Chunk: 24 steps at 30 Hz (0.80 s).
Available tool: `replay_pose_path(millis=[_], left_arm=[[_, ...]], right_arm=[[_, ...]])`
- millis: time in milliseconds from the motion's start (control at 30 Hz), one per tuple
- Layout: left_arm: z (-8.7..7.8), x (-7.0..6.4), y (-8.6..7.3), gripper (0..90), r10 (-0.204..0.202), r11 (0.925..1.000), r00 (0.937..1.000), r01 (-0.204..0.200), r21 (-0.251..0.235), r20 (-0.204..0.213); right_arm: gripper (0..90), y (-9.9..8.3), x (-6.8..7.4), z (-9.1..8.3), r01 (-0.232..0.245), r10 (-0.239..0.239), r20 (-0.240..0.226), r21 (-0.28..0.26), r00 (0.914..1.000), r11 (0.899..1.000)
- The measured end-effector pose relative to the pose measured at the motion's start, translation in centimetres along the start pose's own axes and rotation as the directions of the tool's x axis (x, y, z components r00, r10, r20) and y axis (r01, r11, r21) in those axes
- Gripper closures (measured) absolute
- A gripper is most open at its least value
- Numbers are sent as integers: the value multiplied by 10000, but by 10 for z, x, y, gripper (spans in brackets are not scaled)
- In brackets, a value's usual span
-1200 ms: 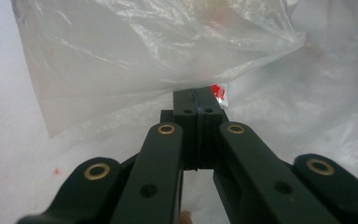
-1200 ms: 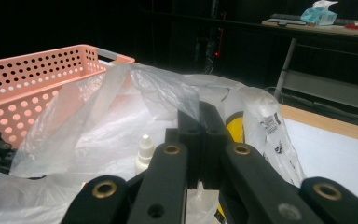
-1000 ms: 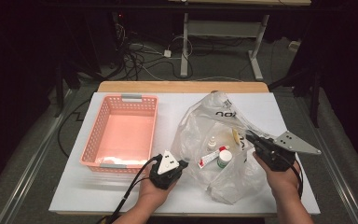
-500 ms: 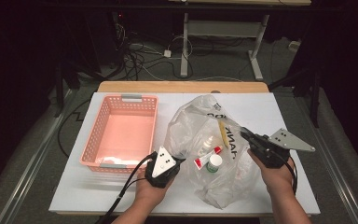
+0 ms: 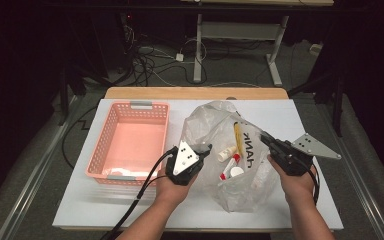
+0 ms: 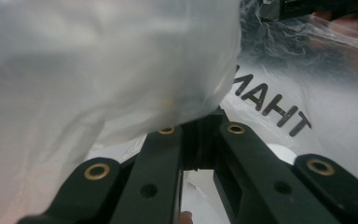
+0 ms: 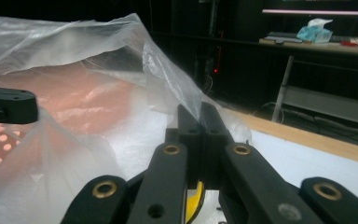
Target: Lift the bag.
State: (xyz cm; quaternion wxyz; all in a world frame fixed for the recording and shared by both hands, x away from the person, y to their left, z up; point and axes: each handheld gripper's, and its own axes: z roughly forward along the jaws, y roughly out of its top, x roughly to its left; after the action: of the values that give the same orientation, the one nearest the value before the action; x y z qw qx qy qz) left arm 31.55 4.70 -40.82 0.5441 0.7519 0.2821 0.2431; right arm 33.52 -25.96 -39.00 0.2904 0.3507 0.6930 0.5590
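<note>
Bag (image 5: 232, 150) lies on the counter (image 5: 130, 205), right of the basket (image 5: 130, 142), its mouth pulled apart between the two grippers. Left gripper (image 5: 206, 149) has the near-left edge of the film pinched, jaws closed on it. Right gripper (image 5: 266, 138) grips the right edge, jaws shut on a fold of plastic.

Progress, as judged: the bag is opened, but the contents are still inside, namely small bottles (image 5: 228, 152), a red-and-white tube (image 5: 230, 167) and a yellow stick (image 5: 238, 137). The basket looks nearly empty, one pale item at its near edge, so the unloading is mostly ahead.

The high view gives the layout and contents. The left gripper view adds the reversed lettering (image 6: 270, 102) on the film close up, and the plastic draped over its jaws. The right gripper view shows the fold clamped between its jaw tips, with yellow just below.
</note>
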Motion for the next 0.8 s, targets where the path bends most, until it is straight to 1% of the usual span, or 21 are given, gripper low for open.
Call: replay_pose_path(millis=[33, 67, 133, 200, 233, 267, 333, 433, 467, 533, 600, 633, 700, 800], left_arm=[[2, 0, 2, 881, 15, 10000, 10000, -15, -63, -17], [3, 1, 5, 881, 9, 9999, 10000, -10, -172, -38], [5, 2, 10, 881, 21, 9994, 10000, -23, -342, -81], [7, 3, 16, 881, 91, 9983, 9998, -102, -567, -195], [8, 3, 20, 881, 126, 9977, 9995, -144, -669, -274], [9, 4, 23, 881, 231, 9970, 9992, -255, -733, -338], [10, 5, 32, 881, 316, 9957, 9988, -348, -854, -385], [11, 8, 47, 881, 346, 9929, 9984, -394, -1124, -441], [10, 9, 53, 881, 332, 9913, 9985, -385, -1259, -444], [9, 11, 64, 881, 418, 9883, 9978, -488, -1445, -511], [7, 13, 74, 881, 470, 9854, 9973, -556, -1612, -568], [7, 14, 79, 881, 470, 9834, 9971, -566, -1723, -592], [6, 16, 88, 882, 476, 9804, 9966, -596, -1875, -678], [6, 20, 101, 882, 501, 9769, 9959, -645, -2037, -751]], right_arm=[[900, 1, 1, 0, -20, 21, 9, -68, 10000, 10000], [900, 2, 0, -1, 115, -115, 9, -163, 9999, 9998], [900, 4, 1, -1, 34, -33, 14, -286, 10000, 9996], [900, 7, 1, 0, 92, -97, -126, -389, 9999, 9992], [900, 9, 0, 0, 150, -155, -124, -443, 9998, 9989], [900, 10, 0, 0, 66, -72, -110, -499, 9999, 9987], [900, 16, -1, -1, 140, -145, -61, -660, 9999, 9977], [900, 28, -1, -5, 199, -197, 35, -1061, 9998, 9942], [900, 33, -1, -6, 146, -137, 84, -1207, 9999, 9926], [900, 43, -2, -8, 131, -113, 135, -1425, 9998, 9897], [900, 54, -3, -9, 231, -188, 279, -1629, 9994, 9864], [900, 59, -2, -9, 135, -77, 333, -1770, 9994, 9841], [900, 69, -2, -9, 302, -209, 475, -2032, 9986, 9787], [900, 83, -1, -8, 308, -169, 603, -2376, 9980, 9709]])
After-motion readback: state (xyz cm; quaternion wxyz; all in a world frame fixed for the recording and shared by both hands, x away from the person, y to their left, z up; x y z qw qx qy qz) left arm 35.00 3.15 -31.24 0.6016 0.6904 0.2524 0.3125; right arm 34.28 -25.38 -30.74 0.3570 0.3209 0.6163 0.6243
